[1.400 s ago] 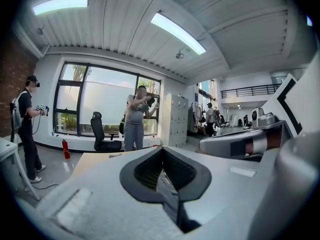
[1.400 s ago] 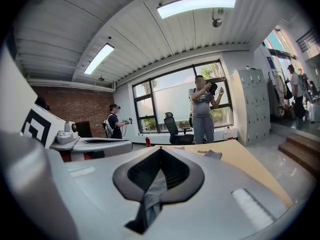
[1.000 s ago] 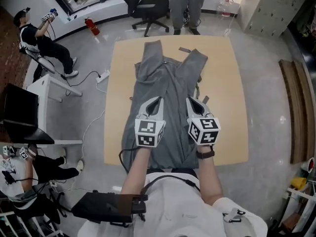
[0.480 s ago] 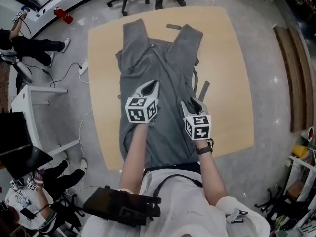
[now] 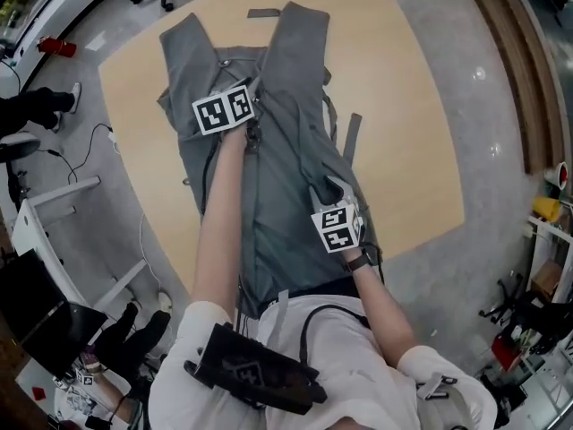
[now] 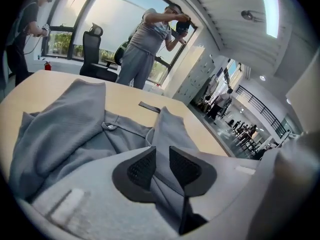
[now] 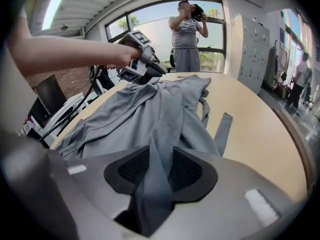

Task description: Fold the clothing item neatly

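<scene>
Grey trousers (image 5: 277,150) lie flat along the wooden table (image 5: 403,124), legs pointing away from me. My left gripper (image 5: 246,86) reaches far up near the crotch seam; its jaws (image 6: 162,166) have just been opening and stand apart over a thin crease of cloth (image 6: 75,129) that the pads do not press. My right gripper (image 5: 328,188) is near the waist end; its jaws (image 7: 160,169) have also just been opening, and a raised fold of the grey fabric (image 7: 145,109) still stands loosely between them. The left gripper (image 7: 159,72) shows in the right gripper view.
A loose grey strap (image 5: 351,137) lies on the table right of the trousers, and a small grey strip (image 5: 262,12) beyond the legs. A person (image 6: 145,39) stands past the far edge beside an office chair (image 6: 92,49). A red extinguisher (image 5: 55,47) is on the floor.
Both grippers have come down onto the trousers. The left one has moved far forward to the crotch area, the right one stays near the waist. Both pairs of jaws have parted.
</scene>
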Available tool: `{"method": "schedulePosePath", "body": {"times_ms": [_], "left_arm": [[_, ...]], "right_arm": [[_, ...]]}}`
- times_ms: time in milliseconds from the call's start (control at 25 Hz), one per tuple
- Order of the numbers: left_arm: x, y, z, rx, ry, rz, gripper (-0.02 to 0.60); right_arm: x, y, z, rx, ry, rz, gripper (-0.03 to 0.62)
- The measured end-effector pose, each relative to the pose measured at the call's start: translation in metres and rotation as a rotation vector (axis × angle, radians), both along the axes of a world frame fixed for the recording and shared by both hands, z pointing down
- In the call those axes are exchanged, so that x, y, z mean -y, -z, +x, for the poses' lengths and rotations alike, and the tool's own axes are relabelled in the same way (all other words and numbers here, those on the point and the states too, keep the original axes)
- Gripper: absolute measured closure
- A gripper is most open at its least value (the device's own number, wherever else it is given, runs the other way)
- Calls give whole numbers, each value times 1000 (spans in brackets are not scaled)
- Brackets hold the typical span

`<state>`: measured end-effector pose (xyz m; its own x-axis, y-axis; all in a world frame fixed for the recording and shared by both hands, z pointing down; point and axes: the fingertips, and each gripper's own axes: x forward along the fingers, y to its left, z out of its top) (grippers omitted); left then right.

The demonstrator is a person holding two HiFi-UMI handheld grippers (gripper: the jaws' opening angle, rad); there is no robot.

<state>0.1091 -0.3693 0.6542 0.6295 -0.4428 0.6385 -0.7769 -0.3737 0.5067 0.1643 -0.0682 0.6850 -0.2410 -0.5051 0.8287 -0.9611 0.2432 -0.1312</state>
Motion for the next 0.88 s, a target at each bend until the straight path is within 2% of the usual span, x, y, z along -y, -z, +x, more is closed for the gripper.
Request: {"method": "schedulePosePath", "body": {"times_ms": [160,320,400,440,480,520,640,720,880], "left_arm": [[18,-28,6,-13,16,-100,491],[32,-45,11,-46,62,-161,488],[34,-55,12,-4,36,-172,490],[35,-59,11,33,14,-164,515],[34,-60,11,69,-5,-151,566],[33,-59,9,89,-17,-138,566],[31,-47,0,59,-6,-129,568],[33,-38,-13,42,-5,-119,569],[42,-25,-42,62,-40,-91,569]], "right_arm": [[-14,-14,-17,-22,57,-74,418],[-26,-24,-16,-50,71,-117,457],[-27,-30,-16,-64,69,-125,492],[-27,-30,-15,-67,63,-126,517],[-27,-30,-13,-66,56,-127,554],[-27,-27,-13,-59,49,-127,576],[-29,-11,-18,5,54,-118,576],[-31,8,-31,89,83,-103,576],[-31,48,-66,269,145,-70,576]]}}
